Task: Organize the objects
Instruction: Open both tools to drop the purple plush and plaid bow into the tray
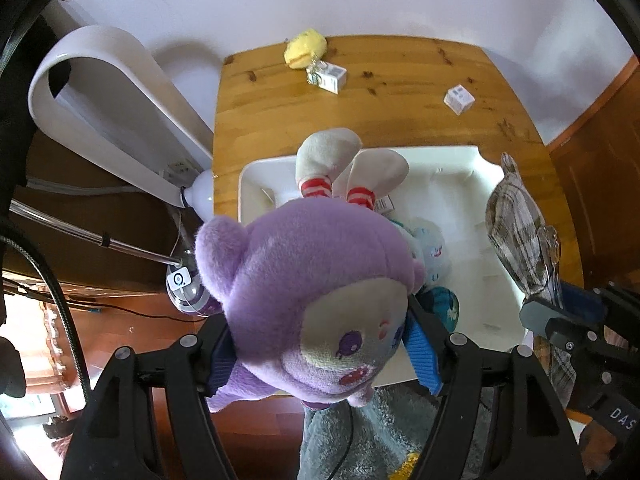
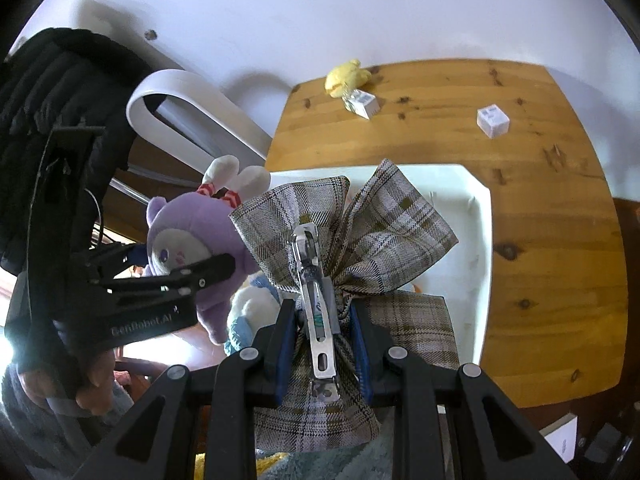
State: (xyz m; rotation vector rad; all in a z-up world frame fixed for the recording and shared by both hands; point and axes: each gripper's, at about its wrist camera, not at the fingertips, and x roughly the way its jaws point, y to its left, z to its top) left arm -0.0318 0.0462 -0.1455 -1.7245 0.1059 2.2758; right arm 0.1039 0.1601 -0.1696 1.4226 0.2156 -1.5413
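Purple plush fills the left of the scene: the purple doll (image 1: pixel 304 300) hangs head toward the camera with its pale feet pointing away over the near-left rim of the white bin (image 1: pixel 496 200), and the left tool (image 1: pixel 320 360) has its blue pads pressed into either side of the doll's head, jaws about half spread around that soft bulk. Just under the doll, inside the bin, lie a pale blue soft toy (image 1: pixel 434 252) and something teal that I cannot identify. Farther right, the right tool (image 2: pixel 322 336) is closed almost fully on the knot of the plaid bow hair clip (image 2: pixel 352 232), metal clasp facing up, with the bow hanging over the bin's middle. To do this step well, I judge each item should be lowered until it sits inside the walls before letting go, the doll's feet tucked past the rim so it does not tip out, and the two tools kept from colliding, since they are near each other. Still out on the wooden table (image 2: pixel 560 240) beyond the bin are a yellow plush (image 2: pixel 346 76) touching one small white box (image 2: pixel 363 105), and a second box (image 2: pixel 493 120) well apart at the right.
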